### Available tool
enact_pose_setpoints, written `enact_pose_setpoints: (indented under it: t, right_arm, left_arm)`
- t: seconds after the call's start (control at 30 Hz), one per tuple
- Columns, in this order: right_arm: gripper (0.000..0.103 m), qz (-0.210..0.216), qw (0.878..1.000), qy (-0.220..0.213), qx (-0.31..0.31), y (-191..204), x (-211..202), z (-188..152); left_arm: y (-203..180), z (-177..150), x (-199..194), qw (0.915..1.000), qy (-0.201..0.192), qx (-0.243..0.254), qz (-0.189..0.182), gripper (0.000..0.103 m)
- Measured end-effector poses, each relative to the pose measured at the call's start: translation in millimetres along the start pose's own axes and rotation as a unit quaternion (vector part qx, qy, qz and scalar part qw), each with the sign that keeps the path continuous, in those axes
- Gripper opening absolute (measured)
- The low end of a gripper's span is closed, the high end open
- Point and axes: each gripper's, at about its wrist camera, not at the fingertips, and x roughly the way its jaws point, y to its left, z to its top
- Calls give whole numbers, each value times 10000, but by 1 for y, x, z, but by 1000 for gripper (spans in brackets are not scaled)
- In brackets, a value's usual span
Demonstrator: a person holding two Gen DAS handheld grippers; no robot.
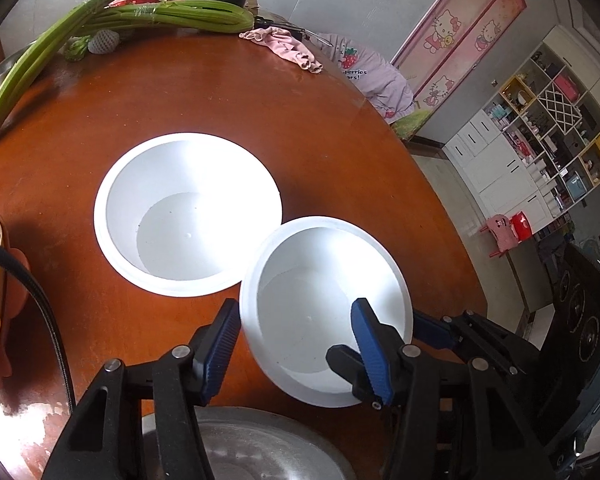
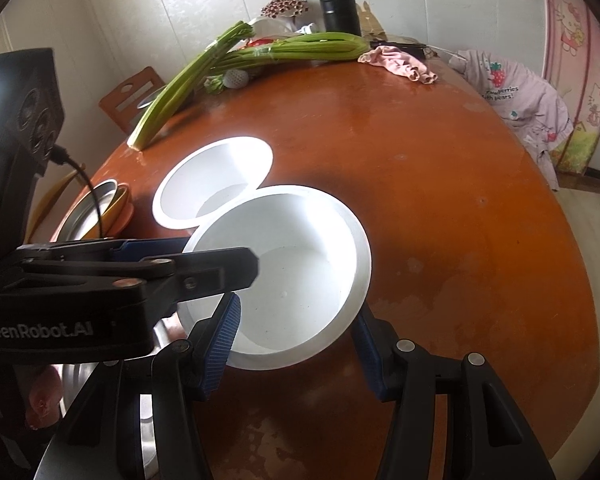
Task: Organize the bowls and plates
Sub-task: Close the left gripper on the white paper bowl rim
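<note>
Two white bowls stand on the round brown table. The far bowl point(image 1: 188, 216) point(image 2: 212, 184) sits alone. The near bowl point(image 1: 324, 308) point(image 2: 292, 276) touches its rim. My left gripper point(image 1: 296, 340) is open, one blue finger outside the near bowl's left wall and one inside the bowl. In the right wrist view the left gripper point(image 2: 204, 264) reaches in from the left over that bowl's rim. My right gripper point(image 2: 296, 344) is open, its blue fingers spread to either side of the near bowl's front edge, just below it.
A metal plate point(image 1: 252, 448) point(image 2: 148, 424) lies at the table's near edge under the grippers. Stacked metal and orange dishes point(image 2: 108, 208) sit at the left. Celery point(image 2: 260, 54), a black flask point(image 2: 338, 0), and a pink cloth point(image 2: 400, 62) lie at the far side.
</note>
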Motion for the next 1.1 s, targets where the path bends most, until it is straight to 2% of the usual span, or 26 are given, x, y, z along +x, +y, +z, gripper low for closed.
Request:
enact_pose_setpoints:
  t: [0.17, 0.33, 0.8, 1.1]
  right_arm:
    - [57, 15, 10000, 14, -30, 3, 0, -2]
    - [57, 32, 10000, 18, 11, 3, -2, -4]
    - [57, -1, 9999, -157, 22, 0, -16, -4]
    - [57, -57, 9993, -382, -10, 0, -28, -2]
  left_arm:
    - [-3, -1, 1, 10000, 3, 49, 21, 54]
    - [-5, -1, -2, 9998, -74, 113, 110, 46]
    - [-15, -3, -9, 9994, -177, 258, 114, 45]
    - [-22, -4, -21, 9985, -406, 366, 56, 45]
